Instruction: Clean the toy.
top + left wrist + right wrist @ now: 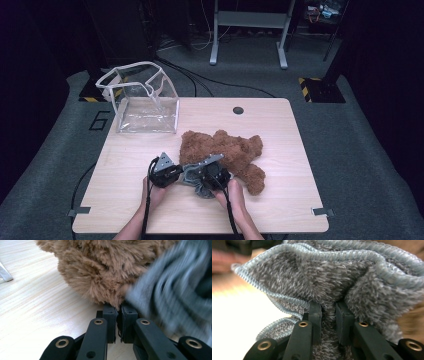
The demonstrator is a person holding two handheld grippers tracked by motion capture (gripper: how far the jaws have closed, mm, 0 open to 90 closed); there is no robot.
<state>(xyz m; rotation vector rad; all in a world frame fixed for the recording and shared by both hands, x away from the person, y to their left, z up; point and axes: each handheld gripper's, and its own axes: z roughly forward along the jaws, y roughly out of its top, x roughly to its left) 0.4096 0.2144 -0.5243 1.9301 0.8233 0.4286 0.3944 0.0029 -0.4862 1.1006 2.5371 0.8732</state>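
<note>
Work in hand: you have a grey knitted garment bunched at the near end of the brown plush bear, both resting on the wooden table; it looks like you are dressing or undressing the toy

Left gripper: jaws drawn together with barely a slit between them; in the left gripper view the tips sit right at the seam where brown fur meets grey cloth, and you probably have a thin edge pinched, though the pinch itself is hidden by fur

Right gripper: clamped on a fold of the garment; the right gripper view shows fleecy grey fabric squeezed in the narrow gap

Key relation: the bear's long axis runs from your grippers away and to your right, toward the far side of the table, so the garment must travel along that line; the cloth lies between your two hands, touching both

Nearer hand: your right is on the bulk of the cloth, your left at its edge beside the bear's body

What each view adds: the high view gives the bear's lie and the clear plastic bag standing well apart at far left; the right gripper view alone shows the ribbed light-blue hem opened like a mouth
</note>
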